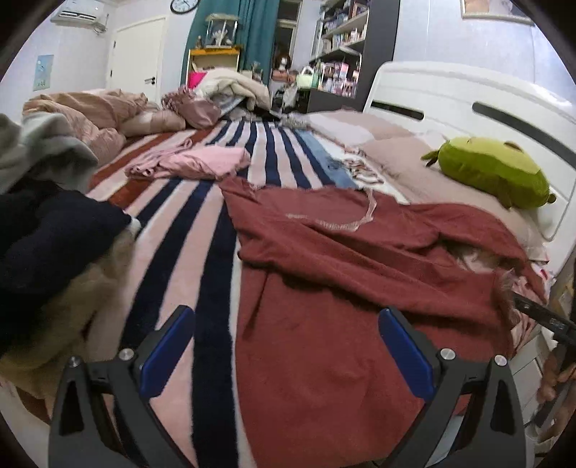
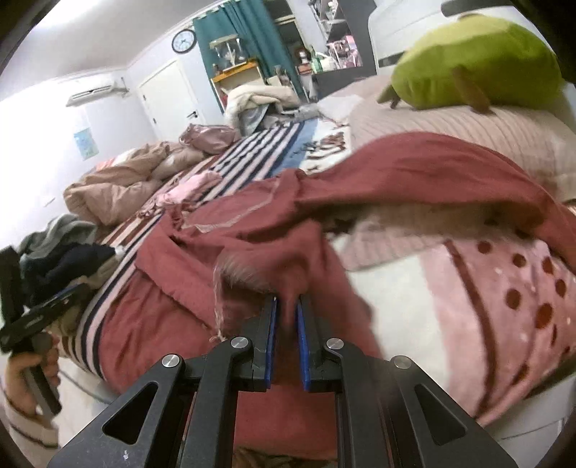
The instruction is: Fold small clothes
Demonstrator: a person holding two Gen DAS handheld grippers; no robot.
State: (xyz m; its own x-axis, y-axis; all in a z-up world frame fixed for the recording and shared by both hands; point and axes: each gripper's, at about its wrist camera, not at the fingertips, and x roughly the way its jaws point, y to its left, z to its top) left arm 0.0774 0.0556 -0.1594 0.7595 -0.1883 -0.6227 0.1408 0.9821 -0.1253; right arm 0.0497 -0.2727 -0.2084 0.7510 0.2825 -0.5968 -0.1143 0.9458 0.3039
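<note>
The right tool point(image 2: 287, 306) pinches a fold of the red garment point(image 1: 334, 288) on the bed point(image 1: 201, 223) — the left tool point(image 1: 284, 316) gapes wide above it, holding nothing

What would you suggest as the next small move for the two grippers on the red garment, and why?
Probably bring the open left gripper down onto the red garment's near edge: the right gripper already pinches a frayed corner, and the cloth lies rumpled, needing a second hold.

A green plush toy point(image 1: 493, 171) lies on the pillow point(image 1: 403, 154) at the head of the bed, against the white headboard point(image 1: 468, 97). A striped blanket point(image 1: 201, 230) covers the bed — crumpled beige bedding point(image 1: 97, 115) sits at its far edge. A wall clock point(image 1: 184, 5) hangs beside the teal curtain point(image 1: 230, 21).
</note>
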